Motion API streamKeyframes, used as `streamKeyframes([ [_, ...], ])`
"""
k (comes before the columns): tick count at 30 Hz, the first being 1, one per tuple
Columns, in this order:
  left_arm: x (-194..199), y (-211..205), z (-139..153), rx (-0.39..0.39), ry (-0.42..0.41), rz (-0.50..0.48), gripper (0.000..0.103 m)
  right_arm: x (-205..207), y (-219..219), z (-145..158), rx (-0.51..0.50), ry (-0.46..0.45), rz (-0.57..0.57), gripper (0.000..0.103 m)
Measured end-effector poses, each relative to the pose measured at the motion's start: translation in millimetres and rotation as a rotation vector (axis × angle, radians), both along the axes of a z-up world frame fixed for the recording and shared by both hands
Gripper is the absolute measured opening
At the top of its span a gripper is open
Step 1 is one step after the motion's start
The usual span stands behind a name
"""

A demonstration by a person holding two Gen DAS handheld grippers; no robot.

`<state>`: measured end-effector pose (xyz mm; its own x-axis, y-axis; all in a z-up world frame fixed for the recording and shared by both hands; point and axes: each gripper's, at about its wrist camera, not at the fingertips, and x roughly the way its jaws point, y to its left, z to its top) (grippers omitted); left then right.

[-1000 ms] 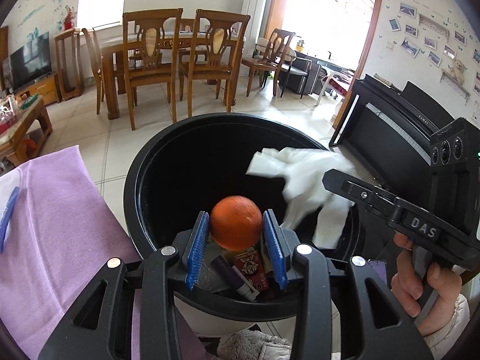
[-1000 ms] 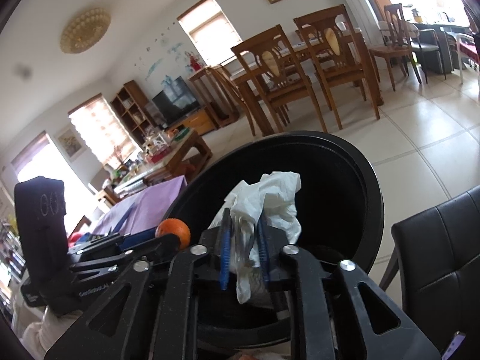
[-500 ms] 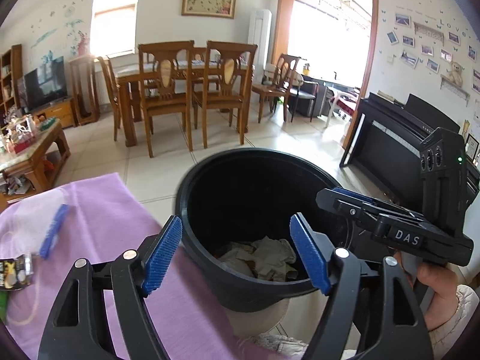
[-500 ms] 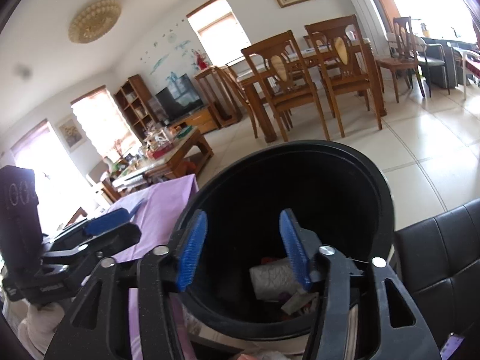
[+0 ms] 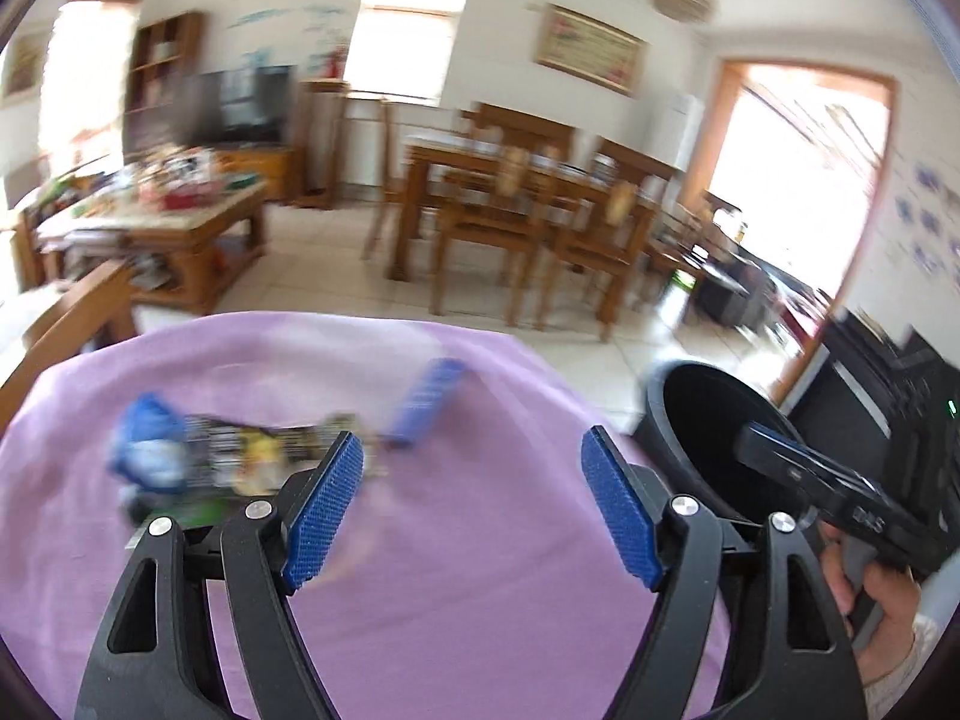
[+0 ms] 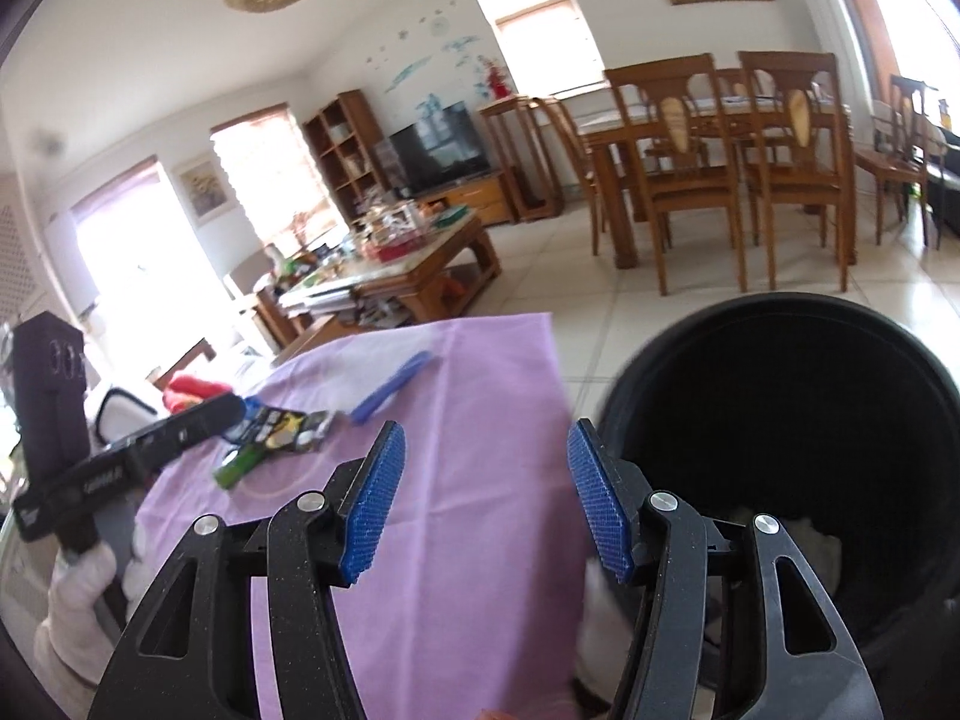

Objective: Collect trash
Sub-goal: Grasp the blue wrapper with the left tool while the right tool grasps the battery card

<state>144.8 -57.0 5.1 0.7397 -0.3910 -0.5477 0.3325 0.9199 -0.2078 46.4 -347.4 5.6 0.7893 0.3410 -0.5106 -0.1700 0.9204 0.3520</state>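
My left gripper (image 5: pixel 474 504) hangs open and empty over the purple cloth (image 5: pixel 468 588). Ahead of it on the left lie a blurred snack wrapper (image 5: pixel 252 456), a blue crumpled piece (image 5: pixel 150 438) and a blue strip (image 5: pixel 426 402). The black bin (image 5: pixel 696 420) stands to its right, past the cloth's edge. My right gripper (image 6: pixel 483 504) is open and empty too, above the cloth (image 6: pixel 468 420) beside the bin (image 6: pixel 780 420). From that side I see the wrapper (image 6: pixel 282 429), a green packet (image 6: pixel 237 468) and the blue strip (image 6: pixel 390 387). White paper (image 6: pixel 816 546) lies inside the bin.
A cluttered wooden coffee table (image 6: pixel 420 258) stands beyond the cloth. Dining chairs and a table (image 6: pixel 720 162) stand further back on the tiled floor. A black piano (image 5: pixel 888 384) is at the right. Something red (image 6: pixel 192 390) lies off the cloth's far left.
Both grippers let go over the bin: the orange ball and the white paper dropped in. Both then swung left, open and empty, from the bin to the purple cloth.
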Motion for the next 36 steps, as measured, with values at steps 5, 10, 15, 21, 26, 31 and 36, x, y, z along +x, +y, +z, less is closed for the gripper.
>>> streamKeyframes([
  [5, 31.9, 90.7, -9.4, 0.031, 0.052, 0.237, 0.075, 28.3, 61.6, 2.9, -0.018, 0.016, 0.084, 0.057],
  [10, 67.9, 130.9, -30.5, -0.036, 0.163, 0.254, 0.073, 51.9, 116.1, -0.3, -0.045, 0.031, 0.161, 0.057],
  [15, 79.1, 131.8, -45.6, -0.044, 0.198, 0.196, 0.049, 76.3, 157.0, -13.3, -0.068, 0.079, 0.214, 0.057],
  [21, 66.9, 127.1, -54.0, 0.022, 0.157, 0.150, 0.023, 113.7, 185.3, -32.9, -0.058, 0.174, 0.240, 0.057],
  [26, 50.2, 136.2, -44.2, -0.013, 0.084, 0.153, 0.021, 141.9, 195.7, -55.5, -0.039, 0.262, 0.229, 0.057],
  [31, 42.1, 148.5, -31.9, -0.039, 0.027, 0.195, 0.021, 156.6, 203.9, -63.8, -0.051, 0.282, 0.210, 0.049],
  [36, 43.1, 147.5, -28.7, -0.029, 0.015, 0.198, 0.021, 161.2, 218.3, -68.0, -0.085, 0.278, 0.252, 0.012],
])
